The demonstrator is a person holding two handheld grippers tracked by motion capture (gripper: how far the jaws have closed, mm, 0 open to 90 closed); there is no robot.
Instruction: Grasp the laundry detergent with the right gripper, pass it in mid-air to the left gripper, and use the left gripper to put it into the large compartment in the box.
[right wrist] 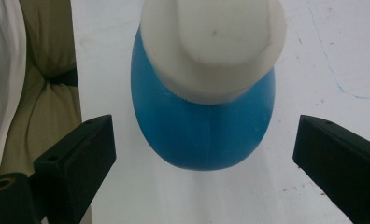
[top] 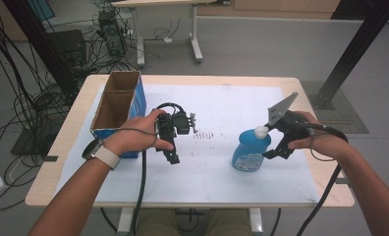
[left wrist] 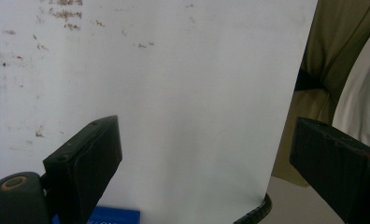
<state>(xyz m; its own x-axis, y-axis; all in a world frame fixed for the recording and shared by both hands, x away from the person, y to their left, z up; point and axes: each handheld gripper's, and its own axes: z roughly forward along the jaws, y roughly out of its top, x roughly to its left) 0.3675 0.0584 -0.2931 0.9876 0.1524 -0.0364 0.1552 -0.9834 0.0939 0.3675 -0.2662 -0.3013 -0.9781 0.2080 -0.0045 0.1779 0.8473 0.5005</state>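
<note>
In the high view we have the blue bottle (top: pixel 251 150) standing upright on the white sheet (top: pixel 217 172) of the worktop, right of centre, with our right gripper (top: pixel 276 147) just beside its white cap (top: pixel 261 131). Our left gripper (top: pixel 173 147) hovers near the cardboard box (top: pixel 118 105), well apart from the bottle.

In the left gripper view its jaws gape wide over bare sheet, holding nothing.

In the right gripper view the jaws stand wide open either side of the bottle (right wrist: pixel 202 126), not touching it. We judge the risk here to be a nudge: closing off-centre, or high on the cap (right wrist: pixel 213 44), could tip the bottle or let it slip.
</note>
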